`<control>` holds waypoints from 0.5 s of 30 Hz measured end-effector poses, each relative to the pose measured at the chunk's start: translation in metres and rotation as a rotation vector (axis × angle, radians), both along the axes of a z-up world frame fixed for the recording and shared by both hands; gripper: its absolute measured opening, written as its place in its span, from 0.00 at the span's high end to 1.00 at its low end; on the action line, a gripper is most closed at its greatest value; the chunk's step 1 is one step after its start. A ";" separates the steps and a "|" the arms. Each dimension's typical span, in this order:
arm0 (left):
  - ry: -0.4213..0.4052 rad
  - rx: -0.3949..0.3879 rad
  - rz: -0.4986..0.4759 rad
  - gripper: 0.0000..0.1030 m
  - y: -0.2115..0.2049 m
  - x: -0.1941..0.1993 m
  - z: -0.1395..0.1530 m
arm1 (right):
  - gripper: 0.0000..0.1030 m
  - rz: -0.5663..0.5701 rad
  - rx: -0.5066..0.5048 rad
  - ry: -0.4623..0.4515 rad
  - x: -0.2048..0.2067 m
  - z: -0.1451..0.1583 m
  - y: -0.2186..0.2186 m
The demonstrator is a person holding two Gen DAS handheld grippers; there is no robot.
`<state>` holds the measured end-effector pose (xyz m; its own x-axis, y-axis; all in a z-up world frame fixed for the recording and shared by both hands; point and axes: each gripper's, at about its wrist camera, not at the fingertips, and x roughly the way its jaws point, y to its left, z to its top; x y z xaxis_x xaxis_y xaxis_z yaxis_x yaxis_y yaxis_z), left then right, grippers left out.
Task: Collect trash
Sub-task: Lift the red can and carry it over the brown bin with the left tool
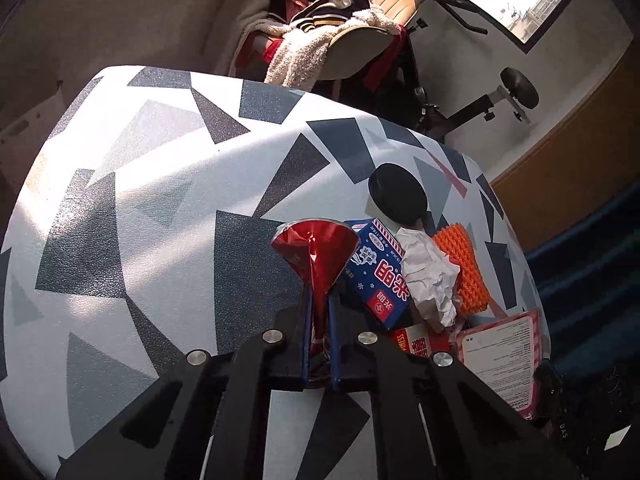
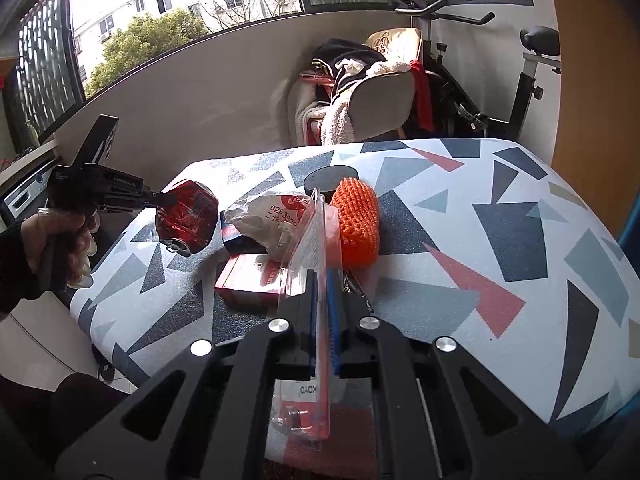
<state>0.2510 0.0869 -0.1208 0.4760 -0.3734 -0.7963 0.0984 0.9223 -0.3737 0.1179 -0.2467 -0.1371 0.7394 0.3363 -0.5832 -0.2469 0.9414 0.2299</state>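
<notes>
My left gripper (image 1: 320,312) is shut on a red foil pouch (image 1: 316,248) and holds it above the patterned table (image 1: 160,200); the pouch also shows in the right wrist view (image 2: 186,216), with the left gripper (image 2: 160,200) at the table's left side. My right gripper (image 2: 322,292) is shut on a clear plastic blister pack (image 2: 314,264), held edge-on; its pink printed face shows in the left wrist view (image 1: 500,360). On the table lie a blue carton (image 1: 380,272), crumpled white paper (image 1: 432,276), an orange foam net (image 2: 356,220) and a red box (image 2: 250,280).
A black round disc (image 2: 326,182) stands behind the trash pile. A chair heaped with clothes (image 2: 360,88) and an exercise bike (image 2: 500,80) stand beyond the table's far edge. A window (image 2: 160,20) runs along the back wall.
</notes>
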 end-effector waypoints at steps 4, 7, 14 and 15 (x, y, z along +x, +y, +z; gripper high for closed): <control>-0.036 -0.005 -0.036 0.93 -0.006 -0.030 0.014 | 0.91 0.008 -0.003 -0.015 -0.008 0.008 0.003; -0.063 -0.038 -0.067 0.93 -0.012 -0.059 0.024 | 0.91 0.015 -0.010 -0.031 -0.015 0.016 0.007; -0.070 -0.101 -0.182 0.93 -0.034 -0.138 0.029 | 0.91 0.025 -0.005 -0.050 -0.034 0.025 0.011; -0.066 -0.108 -0.197 0.93 -0.036 -0.148 0.027 | 0.91 0.028 -0.008 -0.053 -0.037 0.027 0.011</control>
<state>0.1029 0.0507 -0.0933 0.4354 -0.5457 -0.7160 0.3001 0.8378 -0.4560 0.0811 -0.2356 -0.1102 0.7596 0.3526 -0.5466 -0.2843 0.9358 0.2085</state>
